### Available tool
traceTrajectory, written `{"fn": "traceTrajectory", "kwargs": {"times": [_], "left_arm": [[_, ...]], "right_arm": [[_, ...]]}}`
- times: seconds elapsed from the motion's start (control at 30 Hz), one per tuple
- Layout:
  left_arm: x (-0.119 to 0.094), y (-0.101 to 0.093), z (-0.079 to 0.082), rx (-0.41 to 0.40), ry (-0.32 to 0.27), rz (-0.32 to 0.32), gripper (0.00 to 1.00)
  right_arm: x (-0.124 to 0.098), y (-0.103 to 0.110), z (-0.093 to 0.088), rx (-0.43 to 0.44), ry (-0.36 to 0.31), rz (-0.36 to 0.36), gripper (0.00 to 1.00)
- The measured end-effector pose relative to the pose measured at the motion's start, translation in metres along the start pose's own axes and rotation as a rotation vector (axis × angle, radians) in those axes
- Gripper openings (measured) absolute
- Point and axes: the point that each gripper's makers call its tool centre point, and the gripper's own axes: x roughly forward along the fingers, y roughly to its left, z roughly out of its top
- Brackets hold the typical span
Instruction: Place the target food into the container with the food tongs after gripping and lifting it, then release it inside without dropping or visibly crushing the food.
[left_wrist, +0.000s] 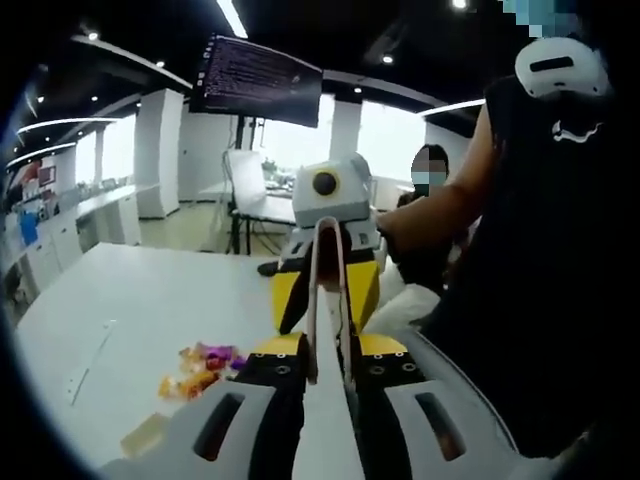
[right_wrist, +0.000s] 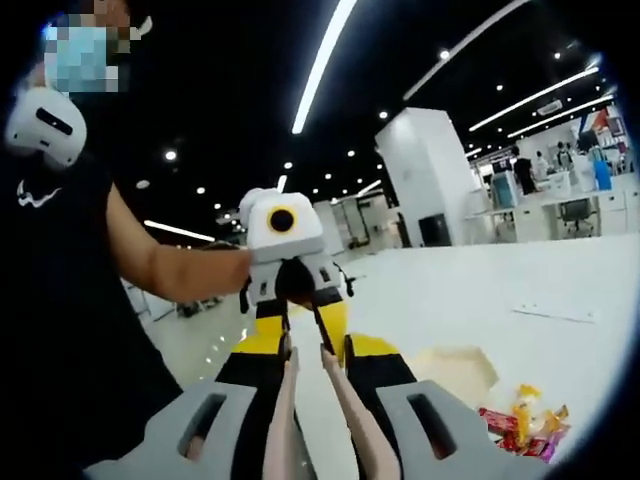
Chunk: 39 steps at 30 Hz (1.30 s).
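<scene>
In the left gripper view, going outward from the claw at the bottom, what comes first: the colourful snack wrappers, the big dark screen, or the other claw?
1. Other claw, facing it, straight ahead.
2. Snack wrappers, on the table, left.
3. Dark screen, far back, high up.

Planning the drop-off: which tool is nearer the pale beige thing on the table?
Left tool: the beige thing lies beside it; the right tool is farther, past the sweets.
</scene>
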Motion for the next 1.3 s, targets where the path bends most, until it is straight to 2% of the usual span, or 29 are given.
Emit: {"fn": "traceTrajectory", "kwargs": {"times": [0.13, 0.37, 0.47, 0.53, 0.57, 0.6, 0.7, 0.83, 0.93, 0.97, 1.3], "left_arm": [[-0.001, 0.0, 0.0, 0.043, 0.004, 0.005, 0.19], [-0.003, -0.002, 0.0, 0.02, -0.012, 0.019, 0.26], [-0.005, -0.001, 0.0, 0.014, -0.021, 0.036, 0.26], [-0.007, 0.0, -0.001, 0.01, -0.028, 0.051, 0.27], [-0.009, 0.009, -0.006, -0.017, -0.014, 0.108, 0.33], [-0.011, 0.012, -0.01, -0.038, -0.003, 0.125, 0.36], [-0.015, 0.01, -0.01, -0.055, -0.038, 0.117, 0.33], [-0.014, 0.006, -0.011, -0.069, -0.039, 0.11, 0.32], [-0.01, 0.001, -0.011, -0.089, -0.048, 0.086, 0.27], [-0.009, -0.001, -0.01, -0.096, -0.056, 0.076, 0.23], [-0.007, -0.005, -0.01, -0.102, -0.044, 0.066, 0.2]], "right_arm": [[0.001, -0.001, 0.002, 0.02, -0.003, -0.007, 0.23], [0.003, -0.001, 0.003, 0.014, -0.002, -0.013, 0.23], [0.005, -0.001, 0.002, 0.004, 0.003, -0.013, 0.23], [0.006, 0.0, 0.001, -0.007, 0.011, -0.012, 0.24], [0.007, 0.002, 0.001, -0.013, 0.014, -0.011, 0.23], [0.007, 0.0, 0.0, -0.027, 0.024, -0.016, 0.24], [0.006, 0.003, 0.001, -0.018, 0.026, -0.005, 0.24], [0.007, 0.005, 0.002, -0.019, 0.025, 0.002, 0.24], [0.008, 0.005, 0.003, -0.017, 0.02, 0.005, 0.24], [0.009, 0.007, 0.003, -0.015, 0.018, 0.014, 0.24], [0.007, 0.012, 0.001, -0.028, 0.047, 0.032, 0.24]]}}
